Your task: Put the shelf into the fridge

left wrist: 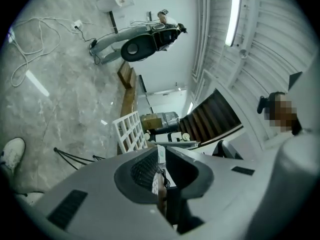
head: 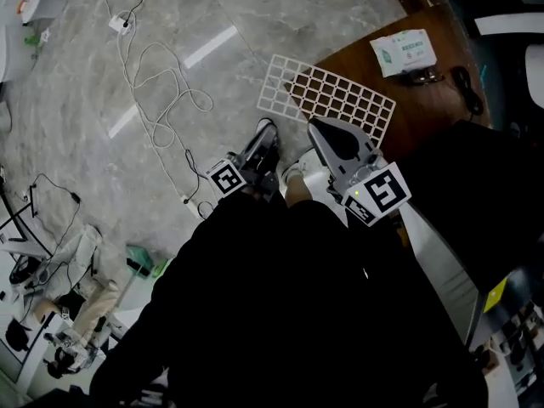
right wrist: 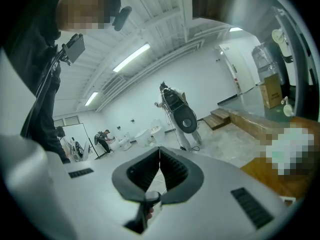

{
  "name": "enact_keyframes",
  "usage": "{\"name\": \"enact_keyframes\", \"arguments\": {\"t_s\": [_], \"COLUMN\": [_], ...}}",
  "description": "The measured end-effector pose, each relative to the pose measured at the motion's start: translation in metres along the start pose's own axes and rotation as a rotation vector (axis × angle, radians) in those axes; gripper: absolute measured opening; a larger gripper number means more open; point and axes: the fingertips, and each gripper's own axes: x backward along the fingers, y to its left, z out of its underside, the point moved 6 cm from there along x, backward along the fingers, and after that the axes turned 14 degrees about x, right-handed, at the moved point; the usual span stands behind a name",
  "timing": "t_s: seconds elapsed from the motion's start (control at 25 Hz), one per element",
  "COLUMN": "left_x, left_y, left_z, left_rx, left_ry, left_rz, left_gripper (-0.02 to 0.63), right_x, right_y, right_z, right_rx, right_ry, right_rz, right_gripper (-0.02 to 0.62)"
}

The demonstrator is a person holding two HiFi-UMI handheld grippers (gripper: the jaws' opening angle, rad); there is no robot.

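A white wire shelf (head: 327, 96) lies flat on the corner of a brown wooden table (head: 425, 113), its left end hanging out over the floor. In the left gripper view the shelf (left wrist: 131, 131) shows ahead of the jaws, standing on edge because that view is rolled. My left gripper (head: 265, 132) hangs just short of the shelf's near edge, apart from it; its jaws (left wrist: 161, 149) stand a narrow slit apart with nothing between them. My right gripper (head: 314, 126) is beside it, near the same edge. Its jaws (right wrist: 159, 149) are shut and hold nothing.
White cables (head: 161, 100) and a power strip (head: 119, 24) lie on the marble floor at left. A tissue pack (head: 404, 51) and a black cord (head: 466, 87) lie on the table. A dark box-like body (head: 484, 185) stands at right. A scooter (left wrist: 145, 39) is parked far off.
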Motion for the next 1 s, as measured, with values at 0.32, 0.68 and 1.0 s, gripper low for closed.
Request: {"name": "enact_keyframes", "arguments": {"t_s": [0.32,0.68,1.0], "left_x": [-0.006,-0.046,-0.072], "left_y": [0.053,0.066,0.072], "left_z": [-0.008,-0.03,-0.042], "left_rx": [0.091,0.126,0.14], "left_ry": [-0.049,-0.126,-0.166], "left_rz": [-0.043,-0.008,0.011], "left_gripper": [0.174,0.199,0.199], "right_x": [0.002,0.008,0.01], "right_y": [-0.019,-0.036,-0.04], "right_z": [0.03,0.047,0.056], "right_rx": [-0.114,-0.148,-0.175], "right_ry": [0.01,0.035,0.046], "right_rz": [0.035,0.072,0.098], "right_gripper": [0.006,0.008,0.008]}}
